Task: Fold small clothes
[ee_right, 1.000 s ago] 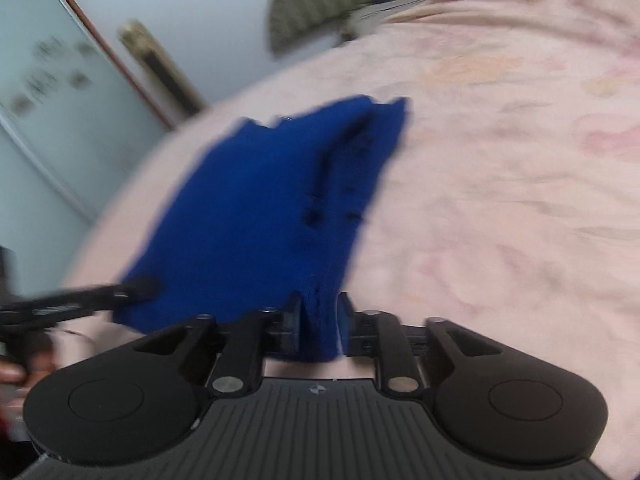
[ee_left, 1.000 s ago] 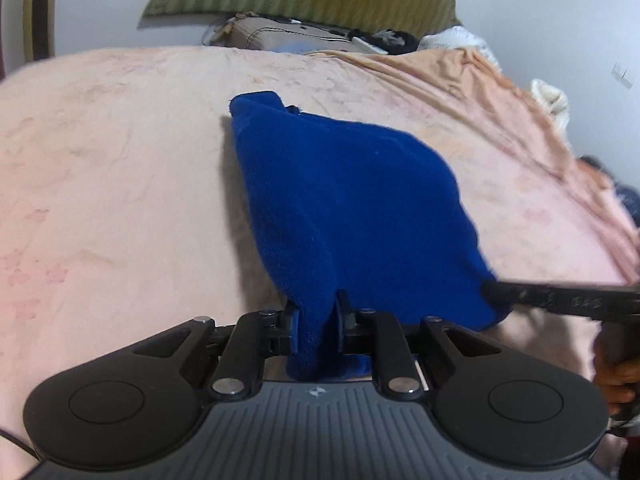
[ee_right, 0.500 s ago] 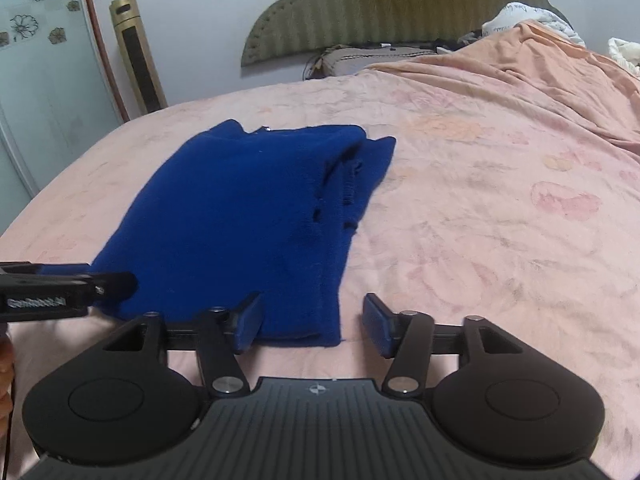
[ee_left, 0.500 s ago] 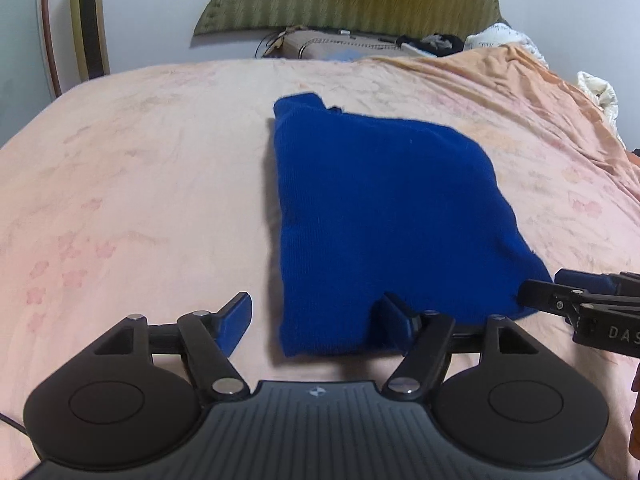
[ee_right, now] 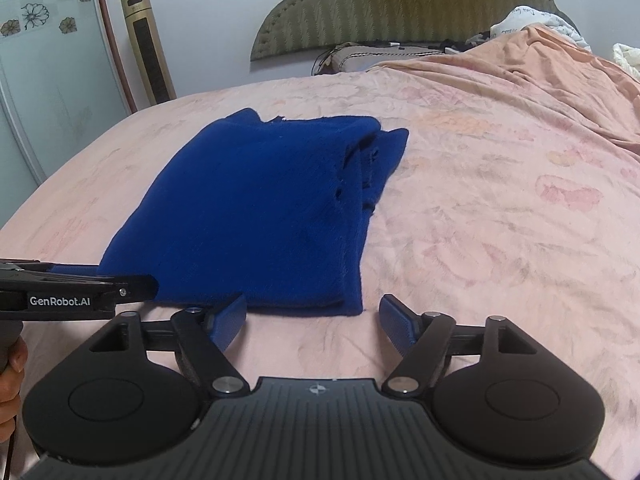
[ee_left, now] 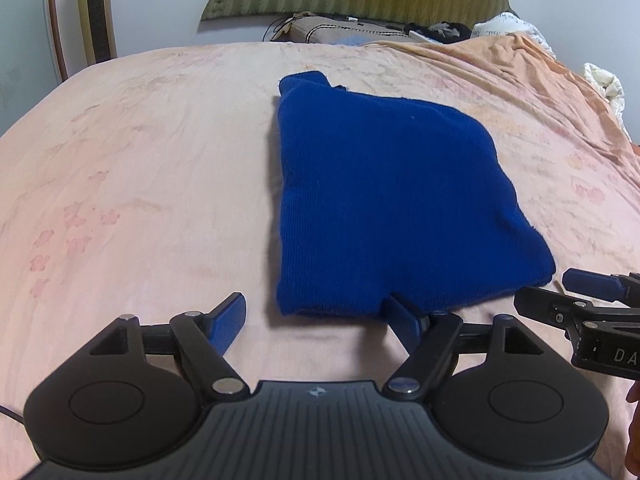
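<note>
**Both corners let go, the blue garment lies folded on the bed**

Pink flowered bedding covers the bed [ee_left: 140, 160], with a green padded headboard [ee_right: 400, 4] against the far wall. Taking the blue garment [ee_left: 384, 208] as the landmark: the left hand-held gripper [ee_left: 320, 320] sits at its near edge, jaws spread wide after just opening, one pad touching or just beside the hem, nothing pinched. The right hand-held gripper [ee_right: 314, 318] sits at the near edge's other corner, also spread wide after just opening, its pads straddling that corner without pressing. The garment runs lengthways away from both, towards the headboard, with layered edges showing along its right side. Both hands look equally near, so either corner could be retaken. I'd judge one fold as just laid. No containers are in sight.
</note>
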### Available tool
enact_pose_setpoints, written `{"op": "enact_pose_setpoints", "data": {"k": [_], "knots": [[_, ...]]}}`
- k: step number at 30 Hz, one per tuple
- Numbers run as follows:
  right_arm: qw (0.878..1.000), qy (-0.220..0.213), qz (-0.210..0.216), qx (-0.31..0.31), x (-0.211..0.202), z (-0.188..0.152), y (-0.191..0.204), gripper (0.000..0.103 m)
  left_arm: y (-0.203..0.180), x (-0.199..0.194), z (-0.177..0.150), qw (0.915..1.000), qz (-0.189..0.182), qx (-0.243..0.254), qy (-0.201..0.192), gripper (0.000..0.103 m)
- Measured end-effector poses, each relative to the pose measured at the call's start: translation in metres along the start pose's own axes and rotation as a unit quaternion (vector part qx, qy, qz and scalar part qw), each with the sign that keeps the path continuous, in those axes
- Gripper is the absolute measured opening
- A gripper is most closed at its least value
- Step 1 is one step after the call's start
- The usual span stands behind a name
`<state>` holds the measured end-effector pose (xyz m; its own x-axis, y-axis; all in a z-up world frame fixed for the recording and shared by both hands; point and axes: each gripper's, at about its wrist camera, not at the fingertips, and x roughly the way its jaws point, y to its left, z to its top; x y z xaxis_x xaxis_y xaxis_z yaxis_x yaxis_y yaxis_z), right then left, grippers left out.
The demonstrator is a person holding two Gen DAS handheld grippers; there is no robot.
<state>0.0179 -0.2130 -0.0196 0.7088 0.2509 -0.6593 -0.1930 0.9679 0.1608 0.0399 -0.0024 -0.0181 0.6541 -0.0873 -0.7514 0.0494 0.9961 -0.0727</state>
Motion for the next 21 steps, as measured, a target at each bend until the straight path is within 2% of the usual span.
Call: {"op": "enact_pose_setpoints", "data": {"k": [13,21], "knots": [[1.0,0.001,-0.012,-0.012,-0.001,-0.009,0.01,0.097,-0.003,-0.004,-0.01,0.9999,0.014,0.0,-0.003,0.078],[0.999,0.002,-0.034,-0.02,0.001,-0.018,0.013,0.099,-0.003,-0.008,-0.014,0.9998,0.017,-0.003,-0.005,0.078]]}}
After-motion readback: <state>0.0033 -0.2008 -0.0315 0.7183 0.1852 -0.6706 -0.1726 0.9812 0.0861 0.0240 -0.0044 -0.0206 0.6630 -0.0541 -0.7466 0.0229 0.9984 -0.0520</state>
